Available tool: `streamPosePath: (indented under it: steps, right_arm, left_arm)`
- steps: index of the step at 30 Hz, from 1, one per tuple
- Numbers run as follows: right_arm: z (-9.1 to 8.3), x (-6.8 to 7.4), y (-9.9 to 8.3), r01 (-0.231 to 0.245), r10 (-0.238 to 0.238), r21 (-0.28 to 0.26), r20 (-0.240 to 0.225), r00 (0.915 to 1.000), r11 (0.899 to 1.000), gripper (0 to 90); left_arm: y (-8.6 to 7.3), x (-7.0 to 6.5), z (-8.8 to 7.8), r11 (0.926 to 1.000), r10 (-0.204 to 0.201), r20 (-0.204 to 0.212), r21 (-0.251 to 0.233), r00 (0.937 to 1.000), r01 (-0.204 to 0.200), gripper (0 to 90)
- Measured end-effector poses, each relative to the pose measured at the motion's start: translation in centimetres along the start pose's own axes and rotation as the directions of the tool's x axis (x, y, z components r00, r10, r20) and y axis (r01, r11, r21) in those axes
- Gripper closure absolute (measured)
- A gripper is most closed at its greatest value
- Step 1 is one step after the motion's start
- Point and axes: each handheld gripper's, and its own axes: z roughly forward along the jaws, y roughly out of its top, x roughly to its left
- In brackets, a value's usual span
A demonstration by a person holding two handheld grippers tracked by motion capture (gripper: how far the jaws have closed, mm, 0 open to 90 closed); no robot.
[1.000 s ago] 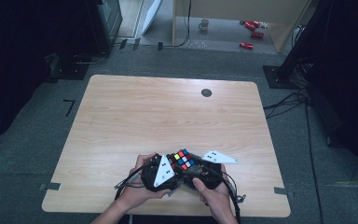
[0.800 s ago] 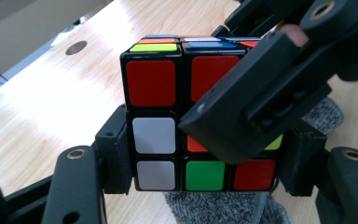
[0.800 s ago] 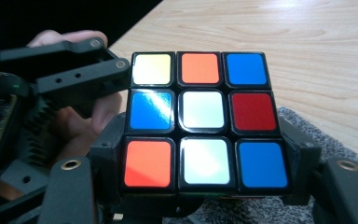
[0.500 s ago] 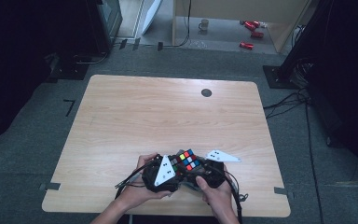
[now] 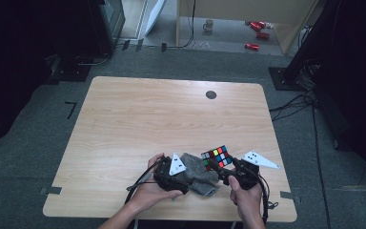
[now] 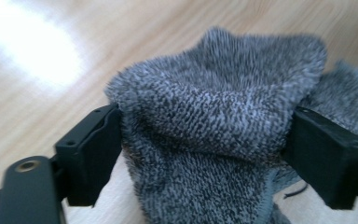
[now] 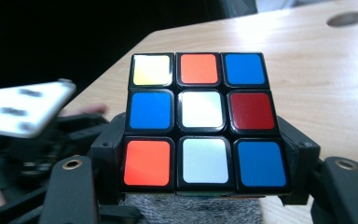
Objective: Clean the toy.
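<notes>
Light wooden table [image 5: 171, 114] with rounded corners and a dark round hole [image 5: 211, 94] near its far edge. Grey carpet floor [image 5: 38, 143]; cables [image 5: 290, 102] trail at right. Beyond: a mug [image 5: 209, 25], red cans [image 5: 257, 28], wooden panel furniture [image 5: 248, 8]. Surroundings dark.

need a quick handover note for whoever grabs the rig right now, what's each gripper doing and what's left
Left gripper: jaws have just been opening, with the grey knitted cloth bunched between them.
Right gripper: shut on the puzzle cube, held just above the cloth.
Both sit near the front edge of the wooden table.
Done: cube is gripped by its sides.
Left, by the look of it: wiping the cube with the cloth, or setting it down.
</notes>
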Motion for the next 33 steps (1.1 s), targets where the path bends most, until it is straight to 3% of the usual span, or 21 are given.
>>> streamPosePath:
  steps: [3, 5, 8, 10, 12, 13, 15, 17, 18, 21, 23, 25, 28, 29, 30, 32, 33]
  right_arm:
    - [-0.2, 0.0, 0.0, 0.034, -0.035, -0.016, -0.035, 0.9988, 0.999, 34.4]
    - [-0.3, -0.1, -0.1, 0.05, -0.051, -0.015, -0.051, 0.9974, 0.999, 34.4]
    - [0.0, 0.0, -0.4, 0.085, -0.085, -0.004, -0.069, 0.994, 0.996, 34.4]
    - [0.2, 0.2, -0.6, 0.113, -0.112, 0.005, -0.08, 0.9904, 0.994, 34.4]
    - [0.5, 0.4, -0.8, 0.137, -0.135, 0.014, -0.099, 0.9859, 0.991, 34.4]
    - [0.6, 0.5, -0.9, 0.146, -0.143, 0.019, -0.108, 0.9838, 0.989, 34.4]
    - [0.9, 0.8, -1.1, 0.169, -0.164, 0.029, -0.129, 0.9779, 0.985, 34.4]
    - [1.3, 1.1, -1.3, 0.196, -0.188, 0.038, -0.153, 0.9701, 0.98, 34.4]
    - [1.5, 1.4, -1.5, 0.212, -0.203, 0.041, -0.168, 0.9648, 0.976, 34.4]
    - [2.0, 2.3, -1.8, 0.264, -0.249, 0.046, -0.212, 0.9449, 0.963, 34.4]
    - [2.3, 3.1, -2.1, 0.295, -0.277, 0.051, -0.23, 0.933, 0.954, 34.4]
    - [2.6, 3.7, -2.2, 0.328, -0.305, 0.063, -0.233, 0.9232, 0.943, 34.4]
    - [2.9, 4.2, -2.5, 0.369, -0.34, 0.094, -0.229, 0.9121, 0.925, 34.4]
    - [3.1, 4.3, -2.6, 0.379, -0.351, 0.106, -0.217, 0.9111, 0.919, 34.4]
    - [3.2, 4.4, -2.7, 0.385, -0.357, 0.112, -0.205, 0.9113, 0.916, 34.4]
    - [3.3, 4.5, -2.7, 0.391, -0.366, 0.116, -0.191, 0.9109, 0.913, 34.4]
    - [3.3, 4.6, -2.7, 0.402, -0.38, 0.115, -0.177, 0.908, 0.908, 34.4]
  left_arm:
    - [-0.2, -0.3, 0.7, 0.9997, 0.007, 0.018, 0.024, 0.9998, -0.008, 34.4]
    - [-0.4, -0.2, 0.7, 0.9999, 0.012, 0.024, 0.007, 0.9996, -0.012, 53.4]
    - [-0.6, 0.7, 0.2, 0.9996, -0.013, 0.041, -0.025, 0.9991, 0.014, 74.3]
    - [-0.8, 1.8, -0.5, 0.9969, -0.048, 0.056, -0.059, 0.9972, 0.052, 79.0]
    - [-1.1, 3.2, -1.7, 0.9889, -0.089, 0.066, -0.113, 0.9938, 0.096, 80.3]
    - [-1.1, 3.9, -2.4, 0.9804, -0.115, 0.09, -0.15, 0.9893, 0.127, 80.7]
    - [-1.3, 5.2, -4.0, 0.9541, -0.14, 0.168, -0.241, 0.9759, 0.178, 80.9]
    - [-1.3, 5.8, -5.3, 0.9312, -0.122, 0.23, -0.31, 0.9655, 0.191, 80.8]
    - [-1.3, 5.9, -5.8, 0.9247, -0.104, 0.258, -0.33, 0.9605, 0.189, 80.7]
    - [-1.3, 6.0, -6.7, 0.8968, -0.069, 0.376, -0.382, 0.9241, 0.223, 80.9]
    - [-1.3, 5.9, -6.8, 0.8876, -0.069, 0.423, -0.388, 0.9035, 0.249, 81.1]
    - [-1.3, 5.6, -6.9, 0.8799, -0.056, 0.457, -0.397, 0.8876, 0.261, 81.2]
    - [-1.1, 5.3, -7.4, 0.8625, -0.028, 0.498, -0.426, 0.8665, 0.273, 81.2]
    - [-1.0, 5.2, -7.6, 0.8609, -0.019, 0.504, -0.431, 0.8633, 0.271, 81.2]
    - [-0.9, 5.1, -7.7, 0.8648, -0.014, 0.492, -0.431, 0.8705, 0.257, 81.2]
    - [-0.9, 5.2, -7.5, 0.8734, -0.021, 0.482, -0.418, 0.8757, 0.251, 81.2]
    - [-1.1, 5.4, -7.3, 0.8808, -0.027, 0.47, -0.406, 0.8821, 0.244, 81.2]
